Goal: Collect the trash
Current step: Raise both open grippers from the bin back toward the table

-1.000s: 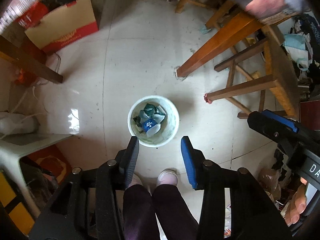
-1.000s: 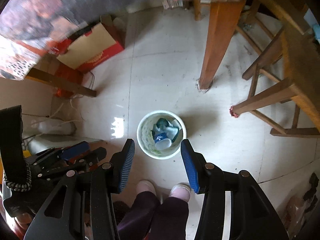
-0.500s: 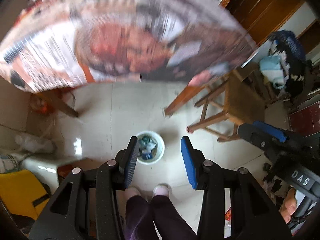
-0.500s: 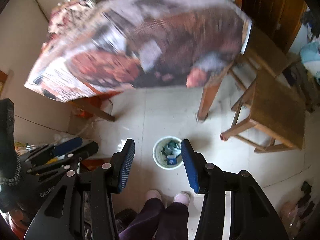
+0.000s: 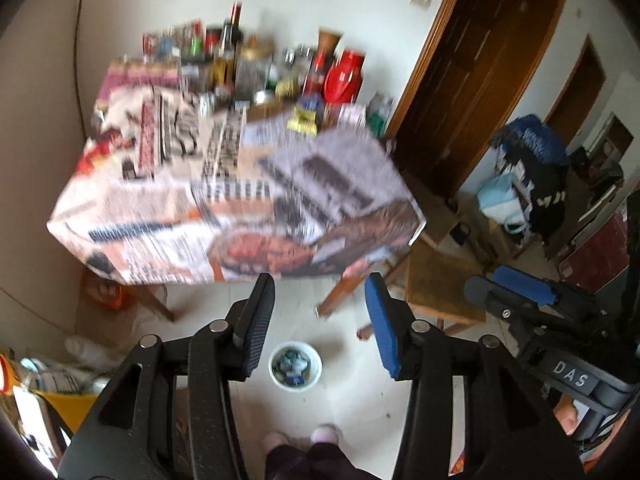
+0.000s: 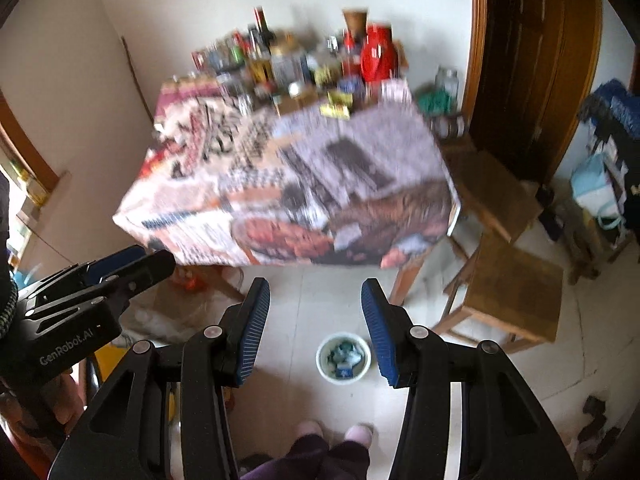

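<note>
Both the left gripper (image 5: 320, 320) and the right gripper (image 6: 314, 324) are spread and hold nothing. The trash bin (image 5: 295, 366) stands on the floor below them, near the feet. The table (image 6: 280, 184) ahead is blurred, so search it slowly for trash.

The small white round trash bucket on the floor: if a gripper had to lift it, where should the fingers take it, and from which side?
Probably on the rim of the small white round trash bucket, coming straight down from above. It stands upright with its mouth open upward, so one finger could go inside the wall and one outside. The near side, toward the person's feet, looks unobstructed; crumpled trash fills the middle.
</note>
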